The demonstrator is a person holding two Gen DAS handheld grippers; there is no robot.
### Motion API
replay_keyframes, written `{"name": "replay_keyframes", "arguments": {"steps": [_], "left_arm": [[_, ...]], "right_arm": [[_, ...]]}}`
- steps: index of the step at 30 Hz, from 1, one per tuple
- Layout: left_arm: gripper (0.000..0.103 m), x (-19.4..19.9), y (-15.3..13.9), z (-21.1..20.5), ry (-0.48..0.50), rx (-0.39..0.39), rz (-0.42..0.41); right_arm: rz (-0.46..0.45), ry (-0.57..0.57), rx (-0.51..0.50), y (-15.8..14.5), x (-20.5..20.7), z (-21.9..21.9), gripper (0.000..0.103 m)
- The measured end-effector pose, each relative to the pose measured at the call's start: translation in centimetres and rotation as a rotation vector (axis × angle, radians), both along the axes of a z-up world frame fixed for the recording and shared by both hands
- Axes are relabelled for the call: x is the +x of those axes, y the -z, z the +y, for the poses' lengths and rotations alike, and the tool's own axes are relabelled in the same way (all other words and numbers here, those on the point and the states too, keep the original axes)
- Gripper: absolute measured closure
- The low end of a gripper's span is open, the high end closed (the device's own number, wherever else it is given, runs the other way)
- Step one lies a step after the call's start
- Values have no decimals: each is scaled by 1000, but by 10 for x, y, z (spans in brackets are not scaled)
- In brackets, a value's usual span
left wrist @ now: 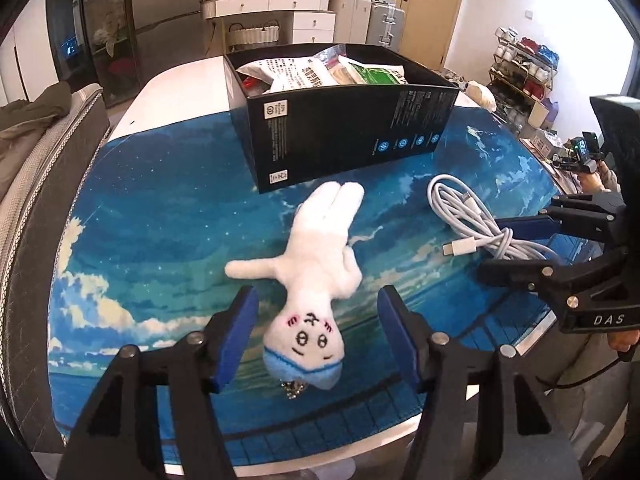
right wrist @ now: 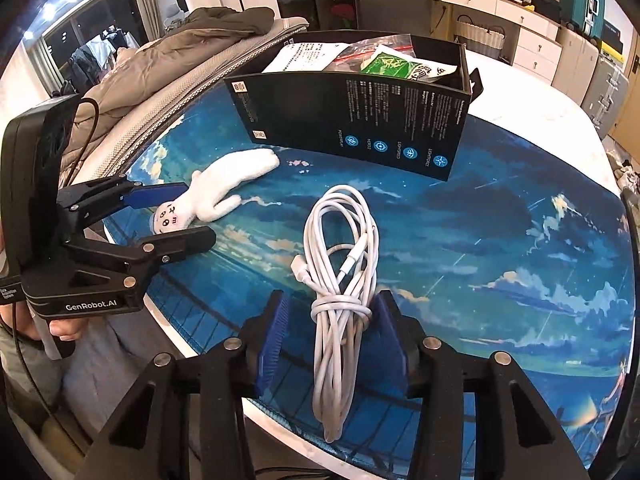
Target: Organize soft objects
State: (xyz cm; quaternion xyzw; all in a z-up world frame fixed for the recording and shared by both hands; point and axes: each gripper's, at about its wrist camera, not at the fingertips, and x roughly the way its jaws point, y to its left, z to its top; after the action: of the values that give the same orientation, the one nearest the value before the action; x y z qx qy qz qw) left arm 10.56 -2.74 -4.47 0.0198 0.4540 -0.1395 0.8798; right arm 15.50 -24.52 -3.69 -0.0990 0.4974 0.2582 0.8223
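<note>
White plush toy [left wrist: 316,276] between left gripper [left wrist: 314,334] released jaws, right gripper [right wrist: 334,344] jaws released around cable bundle [right wrist: 344,280], cable's near end cut off

- My right gripper [right wrist: 330,332] sits at six o'clock, its blue pads spread apart on either side of the white cable bundle [right wrist: 342,280]; the right pad looks to touch the bundle, the left one stands clear of it.
- The cable lies on the blue sky-print mat [right wrist: 500,240], its loop pointing toward twelve o'clock.
- At twelve o'clock I see the black box [right wrist: 360,120], open-topped, with paper and plastic packets [right wrist: 384,60] inside.
- At nine o'clock my left gripper [right wrist: 180,212] has its fingers parted around the head of the white plush toy [right wrist: 212,192], which lies flat on the mat.
- A grey padded cover [right wrist: 192,76] lies at eleven o'clock.
</note>
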Motion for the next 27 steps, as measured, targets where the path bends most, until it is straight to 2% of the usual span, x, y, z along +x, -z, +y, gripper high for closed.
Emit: {"name": "replay_keyframes", "arguments": {"steps": [1, 2, 3, 5, 27], "left_arm": [[49, 0, 0, 1, -9, 7, -2], [61, 1, 0, 0, -20, 31, -7], [68, 1, -1, 0, -20, 47, -11], [74, 1, -1, 1, -15, 48, -7], [75, 3, -2, 6, -25, 22, -10]], "right_arm": [[-1, -1, -3, 1, 0, 1, 57], [-2, -2, -6, 0, 0, 1, 57], [-3, -3, -9, 0, 0, 0, 59], [-12, -8, -19, 1, -1, 1, 72], [-17, -27, 2, 1, -4, -2, 74]]}}
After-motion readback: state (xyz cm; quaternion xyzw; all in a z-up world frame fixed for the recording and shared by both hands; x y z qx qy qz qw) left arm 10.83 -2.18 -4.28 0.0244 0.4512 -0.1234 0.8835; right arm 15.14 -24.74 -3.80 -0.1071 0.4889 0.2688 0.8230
